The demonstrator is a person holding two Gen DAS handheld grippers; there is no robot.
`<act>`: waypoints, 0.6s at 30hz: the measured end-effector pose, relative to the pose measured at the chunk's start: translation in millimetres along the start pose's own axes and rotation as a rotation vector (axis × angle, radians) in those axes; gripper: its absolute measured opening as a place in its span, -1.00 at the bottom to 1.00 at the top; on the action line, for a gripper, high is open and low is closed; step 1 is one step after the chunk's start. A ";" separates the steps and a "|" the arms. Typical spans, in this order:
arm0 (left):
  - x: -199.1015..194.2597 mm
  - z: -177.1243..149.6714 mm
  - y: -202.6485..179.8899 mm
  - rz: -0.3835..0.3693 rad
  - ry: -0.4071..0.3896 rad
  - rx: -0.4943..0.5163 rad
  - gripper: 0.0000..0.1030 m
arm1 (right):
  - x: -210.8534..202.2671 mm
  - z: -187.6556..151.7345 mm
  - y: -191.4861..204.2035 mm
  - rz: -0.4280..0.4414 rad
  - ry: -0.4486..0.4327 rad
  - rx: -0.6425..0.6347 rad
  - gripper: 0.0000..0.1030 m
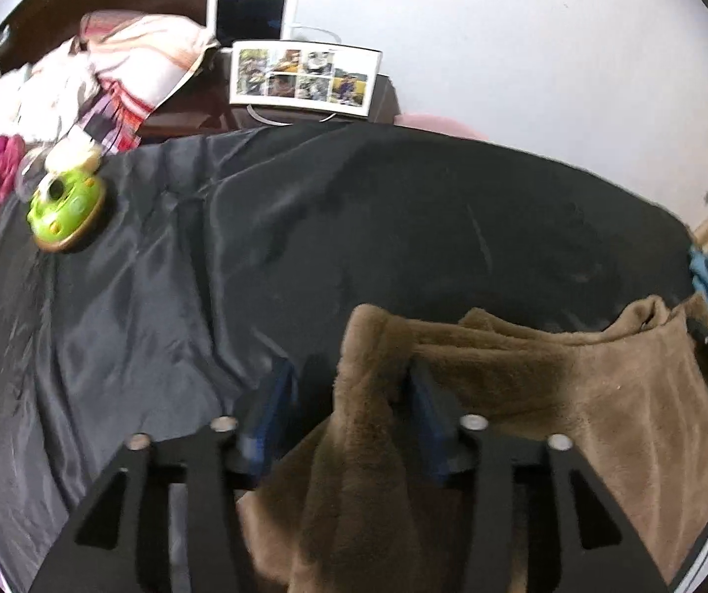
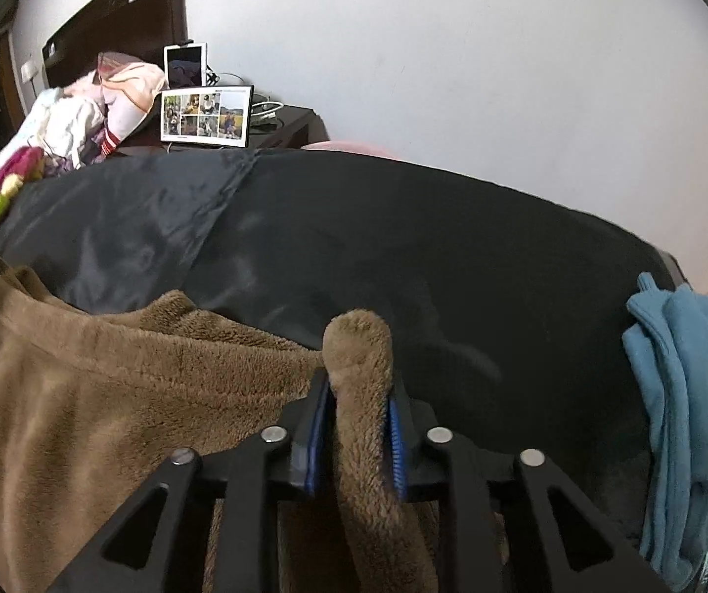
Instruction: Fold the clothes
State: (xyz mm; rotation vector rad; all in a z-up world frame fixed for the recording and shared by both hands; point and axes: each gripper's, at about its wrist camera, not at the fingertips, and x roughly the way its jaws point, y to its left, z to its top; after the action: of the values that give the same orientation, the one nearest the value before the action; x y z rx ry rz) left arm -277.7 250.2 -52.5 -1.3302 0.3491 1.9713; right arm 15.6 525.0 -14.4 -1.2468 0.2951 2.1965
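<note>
Though blurry, fleece (image 2: 107, 395) (seemingly) between jaws

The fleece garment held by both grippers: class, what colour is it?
Brown; the fleece garment shows best in the right wrist view.

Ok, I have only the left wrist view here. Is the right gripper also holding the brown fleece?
Observer: Yes. The right gripper is shut on a fold of the fleece, and the fold sticks up past the jaws.
Operator: And the blue thing at my right edge, what is it?
Observer: A crumpled blue garment. It lies at the right end of the black sheet, apart from the fleece.
</note>
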 end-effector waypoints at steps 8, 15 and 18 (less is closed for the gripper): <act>-63.9 -35.7 -13.6 0.020 -0.060 0.116 0.44 | -72.7 -21.7 -3.0 0.076 -0.114 0.014 0.53; -80.5 -91.7 -43.1 -0.031 -0.045 0.240 0.51 | -82.3 -69.7 29.5 0.170 -0.029 -0.081 0.53; -63.1 -107.8 -40.4 -0.015 0.004 0.229 0.51 | -69.8 -85.0 32.3 0.166 0.020 -0.081 0.53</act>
State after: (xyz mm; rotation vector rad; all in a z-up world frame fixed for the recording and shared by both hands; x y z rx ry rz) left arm -162.1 190.1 -36.2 -1.1864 0.5472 1.8541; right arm 83.8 433.3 -4.5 -1.3311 0.3315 2.3585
